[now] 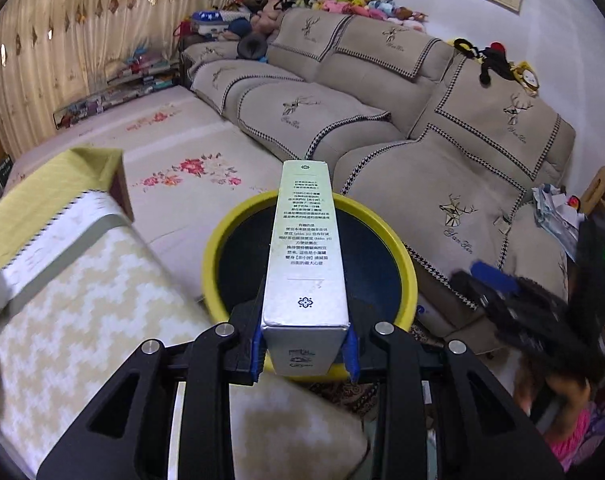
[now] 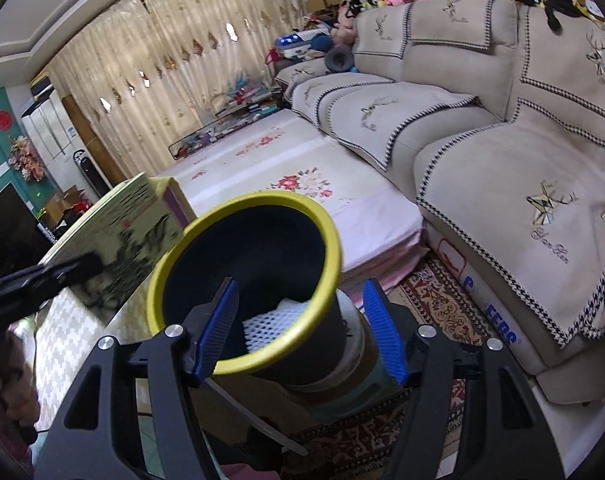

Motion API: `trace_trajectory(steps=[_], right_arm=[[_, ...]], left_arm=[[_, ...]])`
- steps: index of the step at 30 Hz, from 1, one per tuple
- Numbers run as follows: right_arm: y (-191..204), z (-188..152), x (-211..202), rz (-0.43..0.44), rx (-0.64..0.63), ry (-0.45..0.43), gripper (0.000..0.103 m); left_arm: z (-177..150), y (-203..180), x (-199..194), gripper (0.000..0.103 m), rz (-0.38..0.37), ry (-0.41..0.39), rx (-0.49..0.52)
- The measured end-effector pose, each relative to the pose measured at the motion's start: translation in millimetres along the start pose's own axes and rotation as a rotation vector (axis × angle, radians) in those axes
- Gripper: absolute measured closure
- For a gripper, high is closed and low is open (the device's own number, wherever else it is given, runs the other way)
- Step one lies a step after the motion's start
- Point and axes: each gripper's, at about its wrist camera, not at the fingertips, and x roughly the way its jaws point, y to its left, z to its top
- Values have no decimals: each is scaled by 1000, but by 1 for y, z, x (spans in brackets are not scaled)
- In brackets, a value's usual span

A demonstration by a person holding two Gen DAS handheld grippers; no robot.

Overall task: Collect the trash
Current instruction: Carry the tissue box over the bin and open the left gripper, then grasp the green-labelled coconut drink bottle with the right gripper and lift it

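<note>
My left gripper (image 1: 304, 352) is shut on a tall silvery box (image 1: 304, 248) printed with small text, holding it by its near end. The box points out over a dark bin with a yellow rim (image 1: 214, 264). In the right wrist view the same bin (image 2: 238, 200) stands tilted just ahead, with a white foam net (image 2: 278, 320) lying inside it. My right gripper (image 2: 302, 330) is open, its blue pads (image 2: 384, 332) on either side of the bin's near wall without pressing it. The box (image 2: 114, 240) and the left gripper (image 2: 42, 276) show at the left there.
A table with a cream zigzag cloth (image 1: 82, 300) lies left of the bin. Beyond it lie a floral mat (image 1: 182, 140) and a beige sofa (image 1: 422, 160). A patterned rug (image 2: 434, 300) covers the floor. The right gripper (image 1: 502, 292) and a hand (image 1: 562, 392) are blurred at the right.
</note>
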Motion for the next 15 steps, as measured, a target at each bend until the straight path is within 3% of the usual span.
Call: trace_trajectory(steps=[7,8,11,15], right_arm=[[-6,-5,7,-9,17,24,41],[-3,-6,7,-9,14,26,41],[2,-7,8,-5,4,32,41],[10,-9,8,5,-12,39,40]], left_arm=[[17,4,54,72,33,51,-32],[18,6,57,67,44,51,-37],[18,11,50,46,47,29,-62],[14,16,10,45,57,-33,-78]])
